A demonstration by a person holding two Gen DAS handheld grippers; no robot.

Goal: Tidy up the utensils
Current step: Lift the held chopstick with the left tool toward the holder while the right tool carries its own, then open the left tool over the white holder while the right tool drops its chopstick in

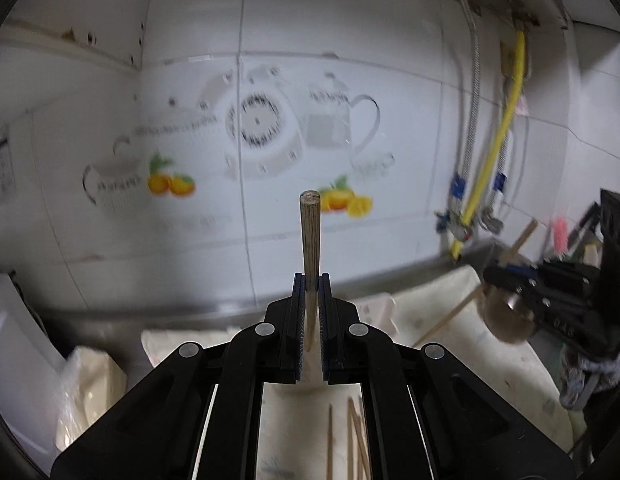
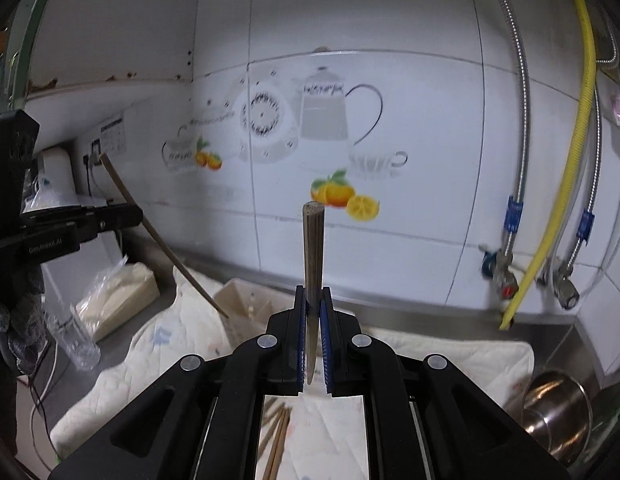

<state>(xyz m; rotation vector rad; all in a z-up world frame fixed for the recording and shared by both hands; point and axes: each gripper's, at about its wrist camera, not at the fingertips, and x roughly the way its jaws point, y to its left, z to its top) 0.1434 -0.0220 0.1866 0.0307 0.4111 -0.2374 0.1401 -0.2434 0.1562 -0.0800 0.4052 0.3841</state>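
Left wrist view: bagged pale block (image 1: 92, 384) low at the left on the steel counter (image 1: 214, 307). My left gripper (image 1: 311, 280) is closed down to a sliver, pinching one wooden chopstick (image 1: 310, 236) between the blue pads; the stick stands up along the fingers, blunt end toward the tiled wall (image 1: 270, 80). Loose chopsticks (image 1: 352, 436) lie on the quilted white mat (image 1: 438, 320) under my fingers. Right edge of this view: my right gripper (image 1: 506, 280) with its own chopstick slanting through it. Yellow hose (image 1: 498, 136) hangs on the wall above it.

Right wrist view: the left gripper (image 2: 122, 216) sits at the left, its chopstick (image 2: 166, 248) tilted, lower tip down near the beige utensil box (image 2: 246, 304); touching it or not, can't tell. Box sits on the mat (image 2: 450, 356) against the back of the counter, divider inside. Centre: right gripper (image 2: 313, 296) nearly closed, clamped on a second chopstick (image 2: 313, 248), upright, blunt end up, thin end down between the pads. More chopsticks (image 2: 278, 432) lie flat on the mat below. Far right: steel pot (image 2: 558, 408) beside the mat, yellow hose (image 2: 566, 184) and braided lines on the wall.
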